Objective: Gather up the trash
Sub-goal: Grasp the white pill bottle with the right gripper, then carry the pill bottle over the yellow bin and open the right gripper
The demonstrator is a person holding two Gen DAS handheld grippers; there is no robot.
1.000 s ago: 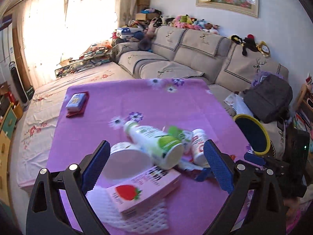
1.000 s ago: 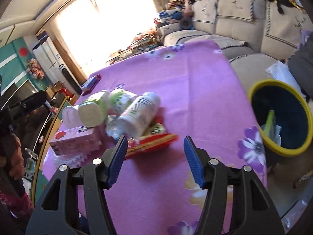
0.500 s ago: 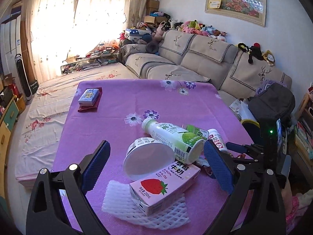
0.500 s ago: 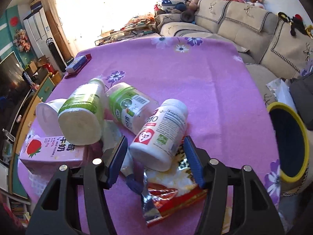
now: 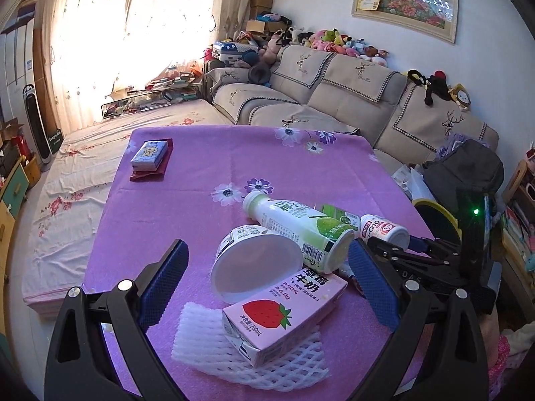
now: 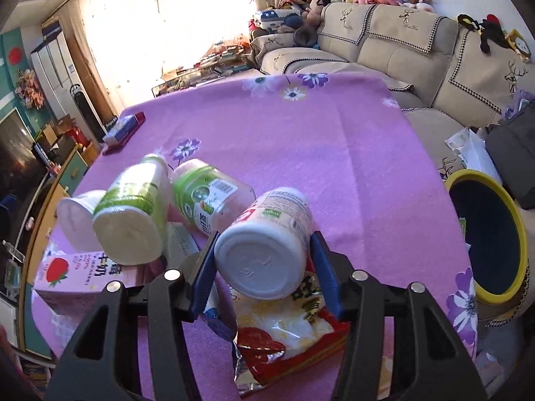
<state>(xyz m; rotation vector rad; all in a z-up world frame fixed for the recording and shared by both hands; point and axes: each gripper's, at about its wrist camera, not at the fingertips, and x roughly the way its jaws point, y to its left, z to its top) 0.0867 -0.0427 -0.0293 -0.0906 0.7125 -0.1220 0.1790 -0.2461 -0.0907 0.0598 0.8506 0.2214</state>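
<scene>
A white pill bottle [image 6: 267,244] lies on its side near the front edge of the purple flowered tablecloth [image 6: 334,153], its flat base toward the right wrist camera. The right gripper [image 6: 264,267] straddles it; its jaws have just been closing, and both blue pads appear to sit against the bottle's sides, though contact on the right one is hard to confirm. The bottle rests partly on a torn red snack wrapper [image 6: 284,341].

Just to its left lies a clear jar with a green label [image 6: 207,197], then a tall green-and-white drink bottle [image 6: 133,214], a white cup on its side [image 6: 75,215], and a pink strawberry milk carton [image 6: 73,277]. These crowd the pill bottle's left flank and touch one another.

In the left wrist view the carton [image 5: 281,307] lies on white foam netting [image 5: 247,357], between the widely spread, empty jaws of the left gripper [image 5: 267,287].

Beyond the table's right edge stands a yellow-rimmed bin [image 6: 485,234], in front of a beige sofa [image 6: 384,43]. A small blue box [image 5: 149,155] sits well apart at the far left corner.
</scene>
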